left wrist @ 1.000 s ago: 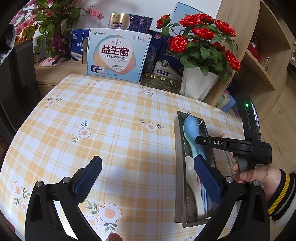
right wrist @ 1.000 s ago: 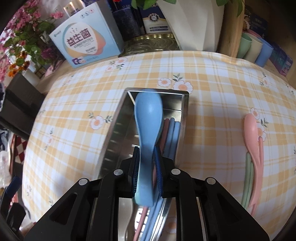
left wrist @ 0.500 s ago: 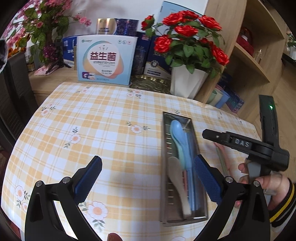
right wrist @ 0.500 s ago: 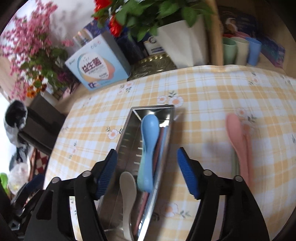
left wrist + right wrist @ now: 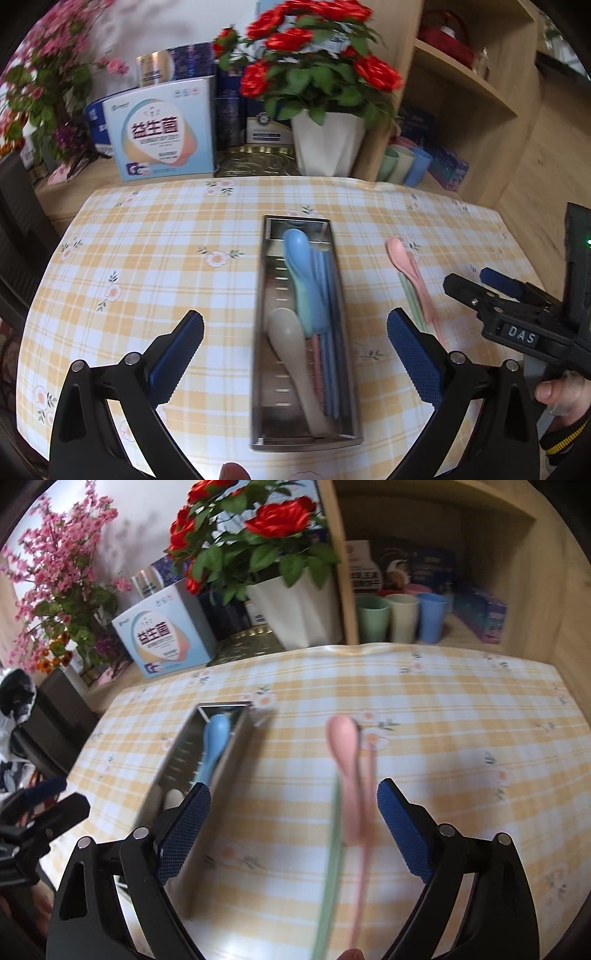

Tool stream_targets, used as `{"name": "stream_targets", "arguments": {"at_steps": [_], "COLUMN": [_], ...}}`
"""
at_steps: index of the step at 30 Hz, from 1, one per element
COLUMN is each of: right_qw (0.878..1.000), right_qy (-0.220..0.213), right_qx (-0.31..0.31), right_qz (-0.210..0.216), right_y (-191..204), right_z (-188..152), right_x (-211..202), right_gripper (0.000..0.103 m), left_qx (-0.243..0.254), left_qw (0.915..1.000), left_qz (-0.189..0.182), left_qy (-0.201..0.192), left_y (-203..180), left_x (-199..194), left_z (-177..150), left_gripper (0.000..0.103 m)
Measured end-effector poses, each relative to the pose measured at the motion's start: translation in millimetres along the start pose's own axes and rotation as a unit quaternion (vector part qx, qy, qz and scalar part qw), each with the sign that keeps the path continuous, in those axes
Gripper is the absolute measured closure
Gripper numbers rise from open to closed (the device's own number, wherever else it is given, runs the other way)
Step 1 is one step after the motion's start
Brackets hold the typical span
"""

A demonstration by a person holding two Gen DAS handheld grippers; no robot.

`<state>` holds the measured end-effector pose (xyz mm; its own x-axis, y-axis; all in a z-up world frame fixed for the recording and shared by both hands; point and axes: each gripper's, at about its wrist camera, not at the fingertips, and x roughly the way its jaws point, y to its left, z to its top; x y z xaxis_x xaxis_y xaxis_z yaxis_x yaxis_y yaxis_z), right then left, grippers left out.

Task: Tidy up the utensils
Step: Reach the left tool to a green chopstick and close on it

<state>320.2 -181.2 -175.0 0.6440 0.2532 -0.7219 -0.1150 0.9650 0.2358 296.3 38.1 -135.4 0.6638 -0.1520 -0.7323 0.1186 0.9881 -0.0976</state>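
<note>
light: bright, even daylight | shadows: soft, under steel tray (image 5: 334,373) | blur: motion smear on pink spoon (image 5: 345,753) and green handle, right wrist view | edges: strong fisheye bending, black corner vignette | glare: washed-out wall, upper left

Right gripper (image 5: 291,827) let go of the blue spoon (image 5: 301,266): a second ago it was clamped on the handle, and its jaws have just been opening to full spread with nothing gripped. The spoon now lies in the steel tray (image 5: 264,332) on top of the other utensils. The right gripper has pulled back and swung right; its view went from centred on the tray to centred on the pink spoon (image 5: 345,753) lying on the bench (image 5: 461,738). Left gripper (image 5: 295,350) has also shifted: the tray moved from the right edge of its view to dead centre between its fingers (image 5: 177,354).
</note>
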Motion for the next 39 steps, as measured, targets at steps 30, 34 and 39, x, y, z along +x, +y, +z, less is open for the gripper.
{"name": "stream_targets", "arguments": {"at_steps": [30, 34, 39], "right_qw": [0.996, 0.995, 0.994], "right_qy": [0.012, 0.014, 0.021], "right_qx": [0.065, 0.069, 0.077], "right_qz": [-0.066, -0.072, -0.074], "right_y": [-129.8, -138.3, -146.7], "right_z": [-55.8, -59.5, -63.2], "right_x": [-9.8, -8.0, -2.9], "right_gripper": [0.015, 0.015, 0.015], "left_qx": [0.086, 0.086, 0.091], "left_qw": [0.9911, 0.989, 0.9868], "left_qz": [-0.026, -0.033, -0.038], "left_qy": [0.099, 0.116, 0.129], "left_y": [-135.9, -142.3, -146.6], "left_x": [79.9, 94.0, 103.8], "left_z": [-24.5, -29.5, -35.7], "left_gripper": [0.038, 0.051, 0.062]}}
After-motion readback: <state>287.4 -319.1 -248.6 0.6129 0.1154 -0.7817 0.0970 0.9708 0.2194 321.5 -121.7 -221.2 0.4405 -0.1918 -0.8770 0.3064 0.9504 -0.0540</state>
